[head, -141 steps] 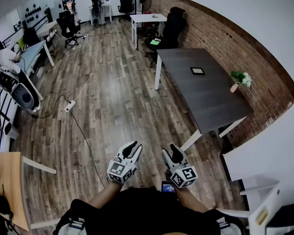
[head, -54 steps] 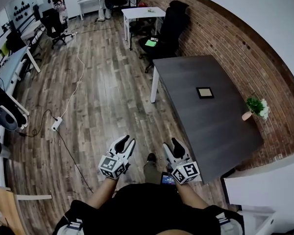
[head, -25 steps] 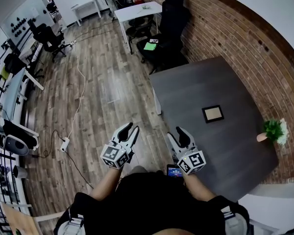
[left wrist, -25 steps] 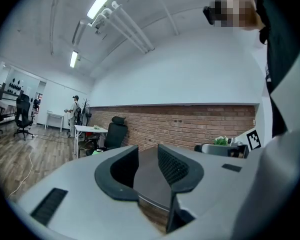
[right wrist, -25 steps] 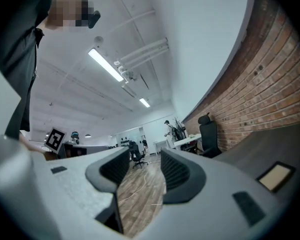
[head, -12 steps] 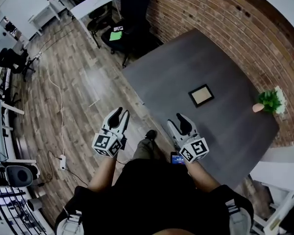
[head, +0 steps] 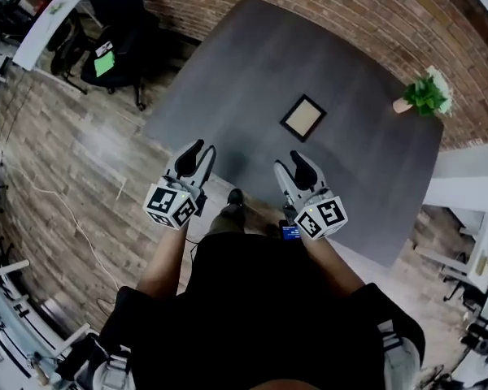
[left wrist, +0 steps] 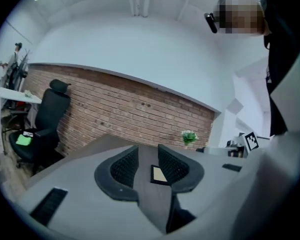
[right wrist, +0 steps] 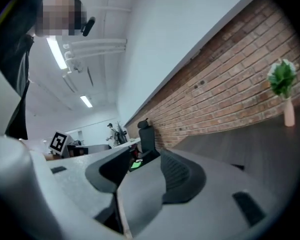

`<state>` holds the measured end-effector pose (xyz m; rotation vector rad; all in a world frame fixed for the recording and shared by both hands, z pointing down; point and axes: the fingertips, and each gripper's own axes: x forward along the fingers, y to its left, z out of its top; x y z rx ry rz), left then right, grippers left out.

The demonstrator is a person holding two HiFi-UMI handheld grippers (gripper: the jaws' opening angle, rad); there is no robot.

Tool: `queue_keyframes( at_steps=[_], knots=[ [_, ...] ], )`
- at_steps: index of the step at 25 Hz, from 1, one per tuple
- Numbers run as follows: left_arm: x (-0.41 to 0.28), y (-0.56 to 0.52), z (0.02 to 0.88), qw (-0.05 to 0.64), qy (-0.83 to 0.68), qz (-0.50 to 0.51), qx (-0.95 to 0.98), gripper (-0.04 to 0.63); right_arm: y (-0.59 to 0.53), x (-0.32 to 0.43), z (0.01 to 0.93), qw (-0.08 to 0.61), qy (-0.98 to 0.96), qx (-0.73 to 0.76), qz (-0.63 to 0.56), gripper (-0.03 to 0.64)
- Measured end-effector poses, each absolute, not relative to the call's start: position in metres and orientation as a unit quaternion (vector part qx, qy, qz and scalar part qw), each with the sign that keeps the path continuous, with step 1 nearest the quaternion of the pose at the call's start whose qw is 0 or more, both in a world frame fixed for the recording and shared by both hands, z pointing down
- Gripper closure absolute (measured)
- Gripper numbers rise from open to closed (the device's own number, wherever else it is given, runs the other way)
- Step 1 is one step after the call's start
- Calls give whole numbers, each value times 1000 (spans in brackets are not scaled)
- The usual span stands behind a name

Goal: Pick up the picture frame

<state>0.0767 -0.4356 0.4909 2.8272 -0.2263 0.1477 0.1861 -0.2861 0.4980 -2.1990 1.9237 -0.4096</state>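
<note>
Mid-table, the picture frame [head: 302,118] lies flat on the dark table [head: 252,55], well apart from both grippers. The left gripper [head: 198,153] and right gripper [head: 290,166] hover by the near edge, jaws apart, nothing in them. Risk: the frame is low and flat, so the jaws may skid it or scrape the top. Open room all round it; potted plant [head: 424,94] near the far right edge, chair [head: 118,31] off left.

My gripper [left wrist: 148,160] has its jaws apart, with nothing between them. Through the gap, farther off, a frame [left wrist: 158,175] lies flat on the dark tabletop [left wrist: 85,149]. Beyond it a small plant [left wrist: 189,136] stands before a brick wall [left wrist: 130,109]. A black chair [left wrist: 50,116] sits at left.
</note>
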Motion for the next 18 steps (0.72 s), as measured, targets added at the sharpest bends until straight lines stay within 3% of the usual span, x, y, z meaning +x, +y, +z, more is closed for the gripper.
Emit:
queue_keyframes(
  at_steps=[8, 18],
  knots=[
    [168, -441, 532, 174, 78, 117, 975, 483, -282, 245, 528, 94, 524, -831, -163, 419],
    [267, -402, 601, 150, 197, 266, 932, 469, -260, 320, 574, 117, 423, -870, -224, 420]
  ],
)
